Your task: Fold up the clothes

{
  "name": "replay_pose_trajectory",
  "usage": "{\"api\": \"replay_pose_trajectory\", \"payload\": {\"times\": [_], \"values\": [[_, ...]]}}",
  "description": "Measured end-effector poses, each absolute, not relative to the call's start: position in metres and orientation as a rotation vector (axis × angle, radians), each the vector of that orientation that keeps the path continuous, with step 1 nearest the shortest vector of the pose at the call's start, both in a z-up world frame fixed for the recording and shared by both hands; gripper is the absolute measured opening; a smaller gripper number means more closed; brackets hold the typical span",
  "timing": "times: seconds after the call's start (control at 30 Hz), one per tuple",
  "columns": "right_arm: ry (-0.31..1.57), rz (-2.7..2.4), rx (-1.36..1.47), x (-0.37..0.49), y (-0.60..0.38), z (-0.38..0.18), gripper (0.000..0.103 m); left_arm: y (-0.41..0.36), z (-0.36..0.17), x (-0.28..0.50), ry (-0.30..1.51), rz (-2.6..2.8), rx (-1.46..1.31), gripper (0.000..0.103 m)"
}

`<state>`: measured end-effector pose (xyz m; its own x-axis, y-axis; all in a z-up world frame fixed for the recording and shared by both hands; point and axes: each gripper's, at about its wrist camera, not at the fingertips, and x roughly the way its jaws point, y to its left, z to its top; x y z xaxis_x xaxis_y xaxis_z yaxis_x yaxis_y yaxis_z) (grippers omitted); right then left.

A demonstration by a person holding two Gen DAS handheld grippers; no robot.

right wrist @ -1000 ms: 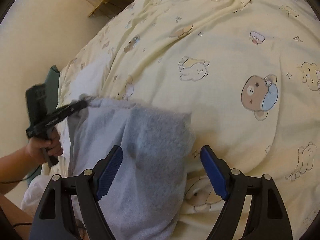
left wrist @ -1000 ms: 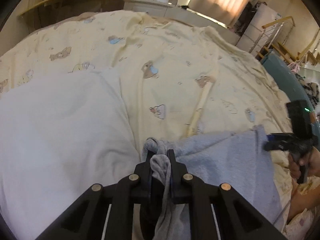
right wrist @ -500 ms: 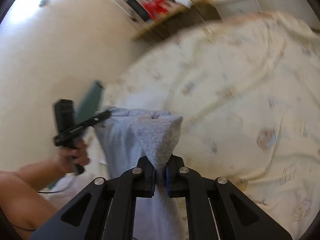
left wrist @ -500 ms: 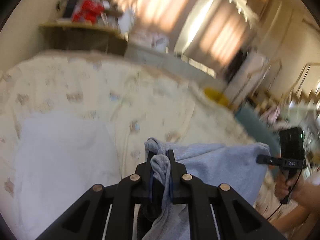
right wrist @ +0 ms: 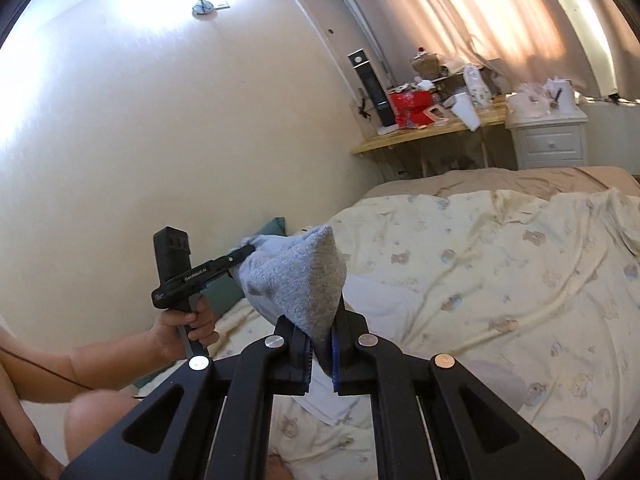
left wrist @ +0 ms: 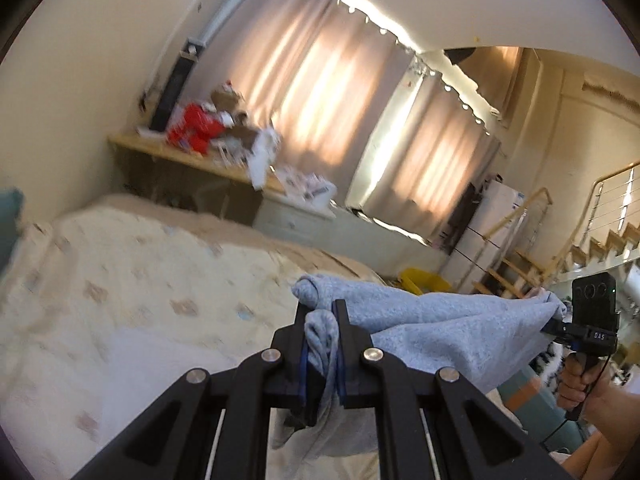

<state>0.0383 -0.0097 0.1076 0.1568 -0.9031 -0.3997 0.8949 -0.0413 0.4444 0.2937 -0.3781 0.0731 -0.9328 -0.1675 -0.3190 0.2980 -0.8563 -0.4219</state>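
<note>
We see the right hand-held gripper (right wrist: 320,354), wide open a second ago, now clamped on the grey garment (right wrist: 298,280). Both hand-held grippers have lifted it off the bed (right wrist: 500,264).

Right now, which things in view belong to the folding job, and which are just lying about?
Part of the job:
- grey-blue garment, stretched between both tools
- left hand-held gripper, shut on one corner
- right hand-held gripper, shut on the other corner
- bed with cartoon-print cover, the work surface

Lying about:
- white cloth on the bed
- cluttered wooden desk
- white nightstand
- curtains
</note>
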Motion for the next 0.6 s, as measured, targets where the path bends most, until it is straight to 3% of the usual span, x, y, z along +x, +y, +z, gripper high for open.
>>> {"api": "replay_pose_trajectory", "payload": {"times": [0.2,0.33,0.5,0.6], "values": [[0.018,-1.260,0.675,0.091,-0.065,0.116,0.006,-0.406,0.114,0.347,0.581,-2.695,0.352,0.010],[-0.047,-1.125,0.742,0.110,-0.112,0.081,0.006,-0.440,0.111,0.379,0.556,-2.619,0.337,0.010],[-0.103,-1.072,0.863,0.104,-0.181,0.016,0.006,-0.504,0.067,0.347,0.521,-2.532,0.458,0.010],[-0.099,-1.115,0.965,0.076,-0.234,-0.042,0.006,-0.551,0.005,0.287,0.446,-2.443,0.651,0.010]]}}
